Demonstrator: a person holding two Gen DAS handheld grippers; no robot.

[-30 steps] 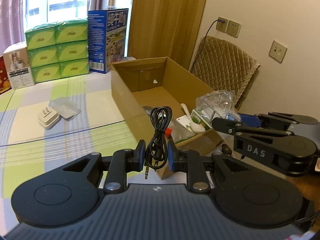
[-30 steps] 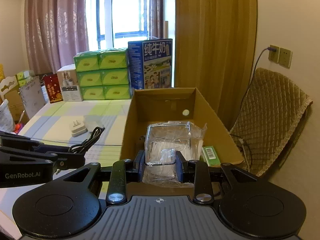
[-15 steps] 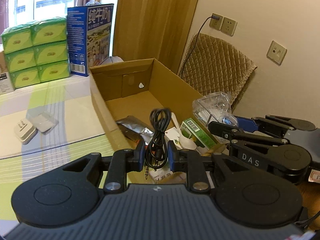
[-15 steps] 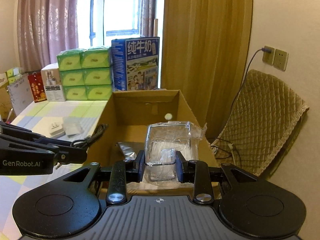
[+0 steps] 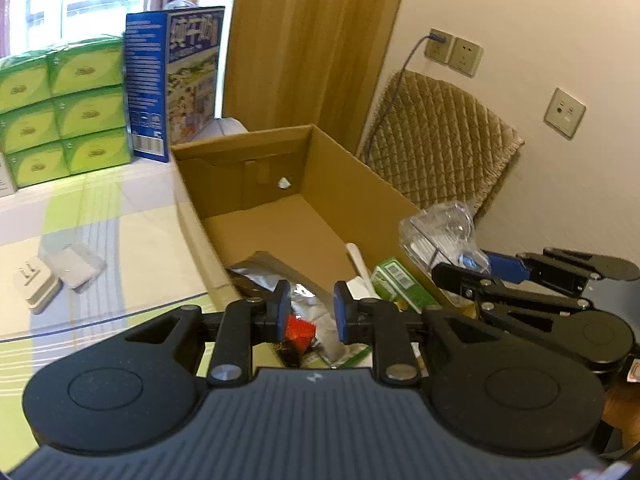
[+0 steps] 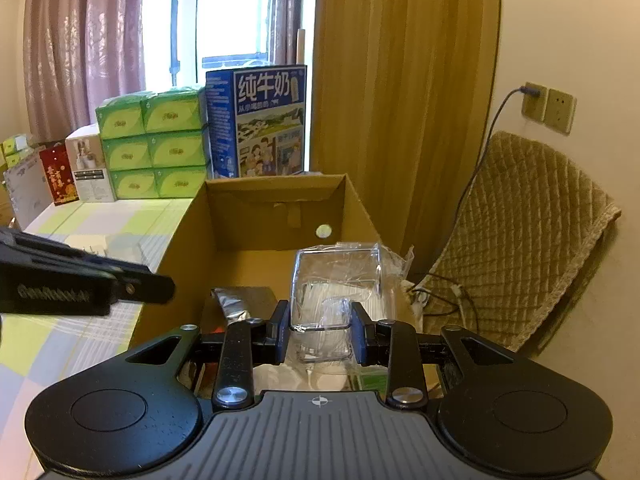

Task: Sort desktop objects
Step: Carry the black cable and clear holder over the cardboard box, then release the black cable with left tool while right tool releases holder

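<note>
Left gripper [image 5: 308, 312] apparently empty over cardboard box [image 5: 352, 196], right gripper [image 6: 319, 330] around clear packet [image 6: 336, 280]

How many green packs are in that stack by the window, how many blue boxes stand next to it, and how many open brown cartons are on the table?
Green packs: 6
Blue box: 1
Open brown carton: 1
Total: 8
</note>
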